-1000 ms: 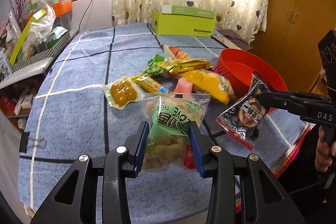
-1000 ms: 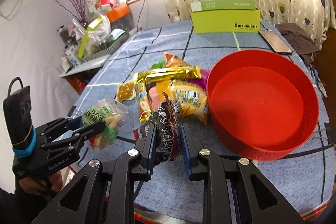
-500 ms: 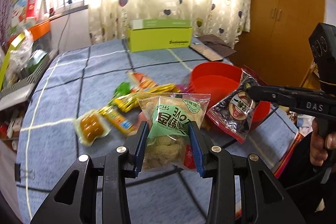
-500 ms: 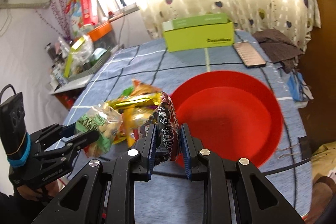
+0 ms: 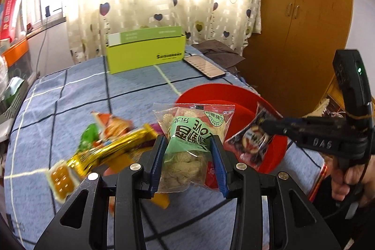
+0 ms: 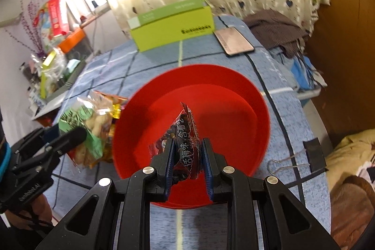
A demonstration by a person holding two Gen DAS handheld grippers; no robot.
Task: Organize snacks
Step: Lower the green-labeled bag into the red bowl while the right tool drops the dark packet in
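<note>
Two snacks have travelled from the snack pile toward the round red plastic bowl [image 6: 260,109] at the table's right edge: my right tongs [image 6: 187,156] clamp the dark crinkly plum packet [image 6: 185,132] over it, my left tongs [image 5: 188,159] grip the clear green-labelled peanut bag [image 5: 192,132] beside its rim, ready for dropping.

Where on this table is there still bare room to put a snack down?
The red bowl is empty inside. Bare blue cloth lies between the bowl and the green box, and left of the snack pile. That pile, left of the bowl, is crowded.
</note>
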